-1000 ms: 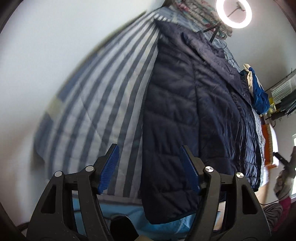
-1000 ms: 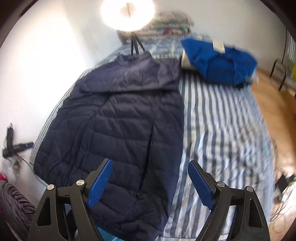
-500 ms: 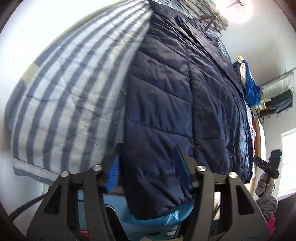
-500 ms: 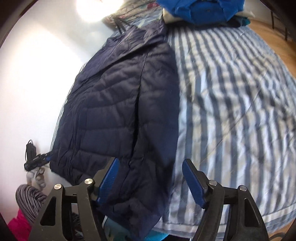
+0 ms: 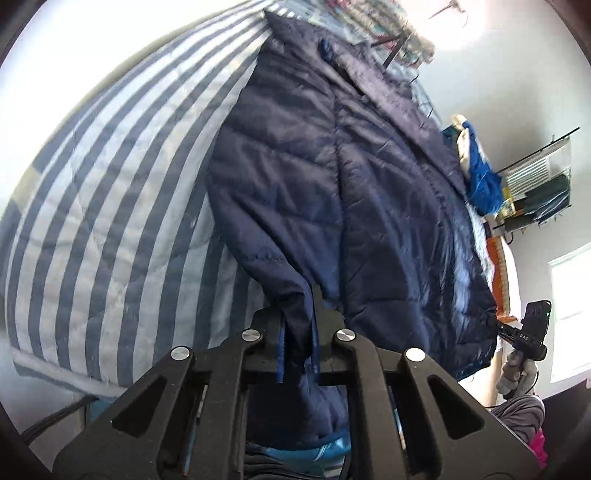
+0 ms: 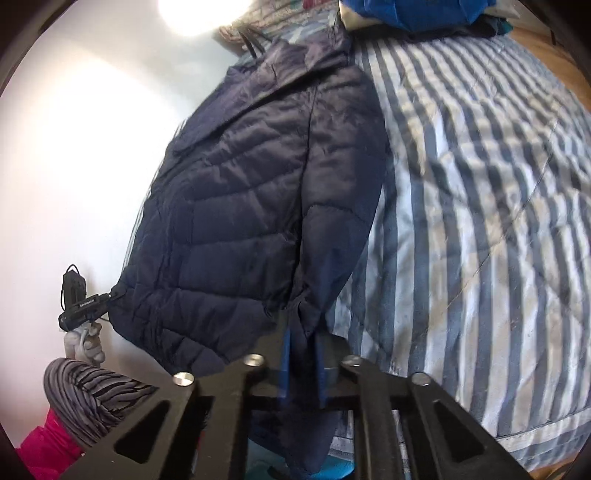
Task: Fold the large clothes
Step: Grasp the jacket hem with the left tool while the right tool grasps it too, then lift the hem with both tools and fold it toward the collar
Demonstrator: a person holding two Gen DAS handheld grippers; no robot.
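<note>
Now, jacket: the navy quilted jacket point(image 6: 258, 206) lies spread flat on the striped bedcover point(image 6: 480, 221), filling the middle of both frames, hem toward you.
Left gripper: your left gripper point(image 5: 297, 347) is clamped on a hem corner at lower centre.
Right gripper: your right gripper point(image 6: 303, 373) pinches the other hem corner, also lower centre.
Done: both corners are gripped.
Left: no fold of the hem toward the collar is made yet, I judge.

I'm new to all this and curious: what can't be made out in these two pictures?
- Navy jacket hem: in both wrist views, hidden behind the left gripper and right gripper clamping it.
- Blue garment: cut off by the right view's top edge.
- Lamp: glare washes it out.
- Shelf contents: too small.
</note>
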